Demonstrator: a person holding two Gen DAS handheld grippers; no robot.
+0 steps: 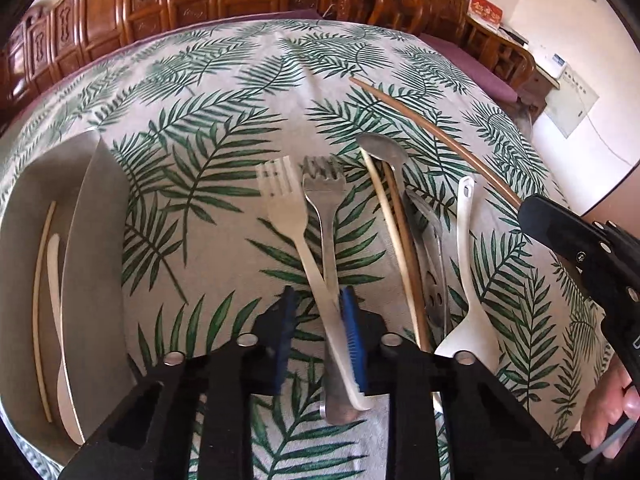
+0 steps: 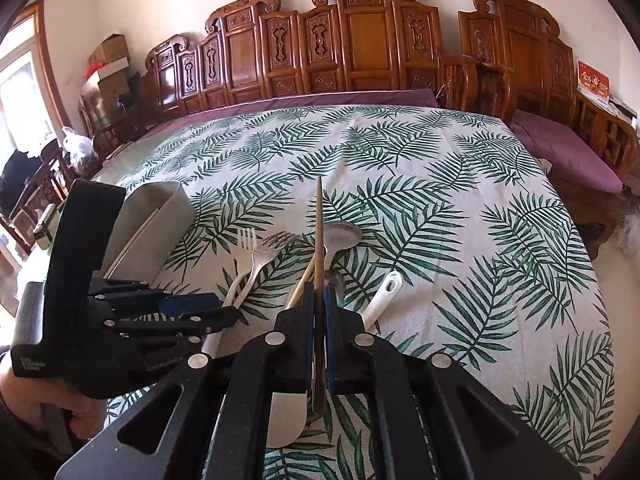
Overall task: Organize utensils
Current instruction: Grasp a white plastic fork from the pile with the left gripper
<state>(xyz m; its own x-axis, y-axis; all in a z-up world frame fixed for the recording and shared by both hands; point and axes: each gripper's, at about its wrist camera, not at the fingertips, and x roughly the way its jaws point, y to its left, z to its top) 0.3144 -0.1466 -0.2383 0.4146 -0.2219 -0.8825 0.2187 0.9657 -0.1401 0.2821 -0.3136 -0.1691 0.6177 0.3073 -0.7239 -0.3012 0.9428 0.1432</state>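
Note:
My left gripper is low over the leaf-print cloth, jaws open. The handles of a white plastic fork and a metal fork lie between its pads. The white handle rests against the right pad, while the left pad stands apart from both handles. My right gripper is shut on a brown chopstick, held up off the cloth and pointing away. A grey organizer tray at the left holds a pale chopstick and a white utensil.
Right of the forks lie a metal spoon, a pale chopstick, a dark chopstick, a slotted metal utensil and a white spoon. Carved wooden benches with purple cushions stand behind and right of the table.

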